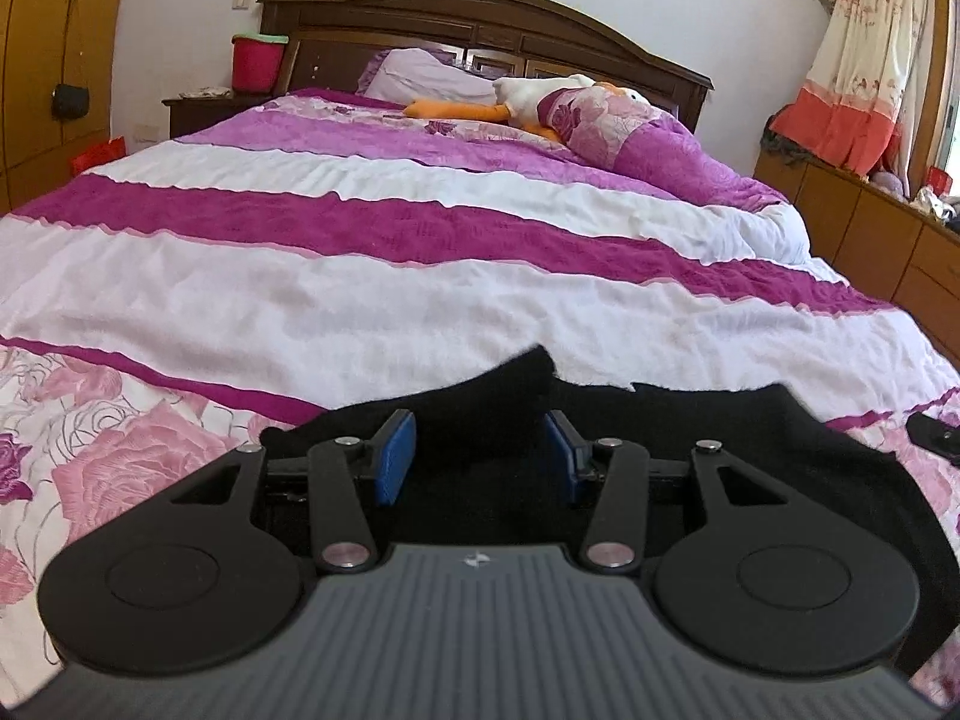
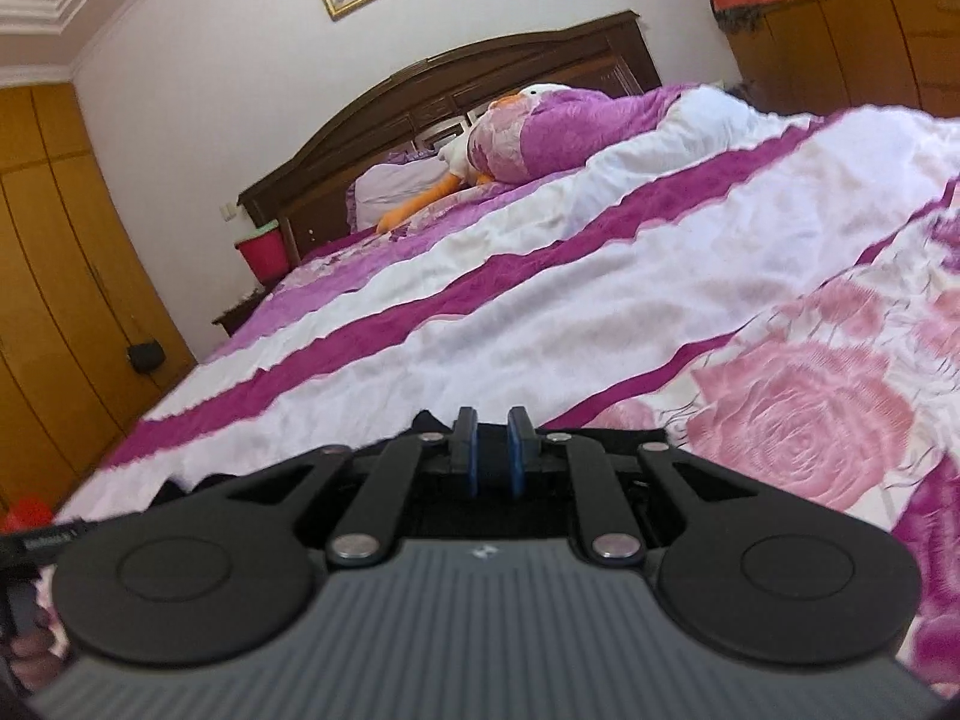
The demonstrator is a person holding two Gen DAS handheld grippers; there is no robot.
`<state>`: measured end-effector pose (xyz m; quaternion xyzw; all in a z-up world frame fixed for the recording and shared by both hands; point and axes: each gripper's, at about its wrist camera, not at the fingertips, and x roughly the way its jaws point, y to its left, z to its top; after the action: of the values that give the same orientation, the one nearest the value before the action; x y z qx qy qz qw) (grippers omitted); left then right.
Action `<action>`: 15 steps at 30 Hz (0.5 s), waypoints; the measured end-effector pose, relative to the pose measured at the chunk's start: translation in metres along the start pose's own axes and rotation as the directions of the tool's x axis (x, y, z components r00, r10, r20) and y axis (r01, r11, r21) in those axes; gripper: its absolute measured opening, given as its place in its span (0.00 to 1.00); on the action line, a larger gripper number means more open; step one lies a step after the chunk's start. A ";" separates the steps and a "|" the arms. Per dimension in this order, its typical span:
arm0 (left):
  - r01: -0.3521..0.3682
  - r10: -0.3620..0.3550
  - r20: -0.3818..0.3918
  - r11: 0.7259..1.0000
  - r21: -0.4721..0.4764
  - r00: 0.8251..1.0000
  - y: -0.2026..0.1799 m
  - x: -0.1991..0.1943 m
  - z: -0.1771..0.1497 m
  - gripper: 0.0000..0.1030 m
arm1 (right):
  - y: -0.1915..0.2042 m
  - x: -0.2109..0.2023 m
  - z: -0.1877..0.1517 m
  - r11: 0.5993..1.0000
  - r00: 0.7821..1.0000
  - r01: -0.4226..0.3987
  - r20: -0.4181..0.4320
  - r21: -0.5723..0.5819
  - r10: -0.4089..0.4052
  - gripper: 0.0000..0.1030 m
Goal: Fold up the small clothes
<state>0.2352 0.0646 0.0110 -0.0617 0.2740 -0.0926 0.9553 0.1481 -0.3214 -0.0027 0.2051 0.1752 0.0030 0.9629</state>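
Note:
A black garment (image 1: 750, 420) lies on the near end of the bed and spreads to the right under the left gripper's body. My left gripper (image 1: 480, 456) stands about half wide, its blue pads (image 1: 396, 456) pressing on a thick bunched fold of the black cloth that rises between them. In the right wrist view my right gripper (image 2: 491, 450) is nearly closed, pinching a thin edge of the same black garment (image 2: 606, 435). Most of the cloth is hidden beneath both grippers' bodies.
The bed's quilt (image 1: 420, 276) is white with magenta stripes and pink roses. A plush goose (image 1: 540, 93) and a pillow (image 1: 414, 75) lie near the dark wooden headboard (image 1: 480, 18). A red bucket (image 1: 255, 63) stands at the left; wooden cabinets (image 1: 888, 228) line the right.

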 end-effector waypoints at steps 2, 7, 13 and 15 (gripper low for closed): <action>-0.019 0.019 -0.018 1.000 0.016 1.000 -0.001 0.005 -0.003 0.51 | 0.004 0.002 -0.001 0.999 1.000 0.005 -0.026 -0.049 -0.006 0.14; -0.044 0.043 -0.064 0.999 -0.010 0.997 0.008 0.025 -0.011 0.51 | 0.014 0.021 -0.009 0.990 0.985 -0.087 -0.161 -0.114 0.068 0.14; -0.050 0.048 -0.094 0.999 -0.019 0.994 0.018 0.048 -0.016 0.51 | 0.025 0.067 -0.013 0.978 0.961 -0.068 -0.275 -0.195 0.013 0.13; -0.055 0.055 -0.087 0.998 -0.002 0.995 0.017 0.050 -0.018 0.51 | 0.021 0.080 -0.008 0.979 0.970 -0.011 -0.239 -0.205 -0.040 0.11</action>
<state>0.2695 0.0689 -0.0327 -0.0522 0.3173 -0.0682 0.9444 0.2221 -0.2933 -0.0281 0.1017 0.2917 0.0389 0.9503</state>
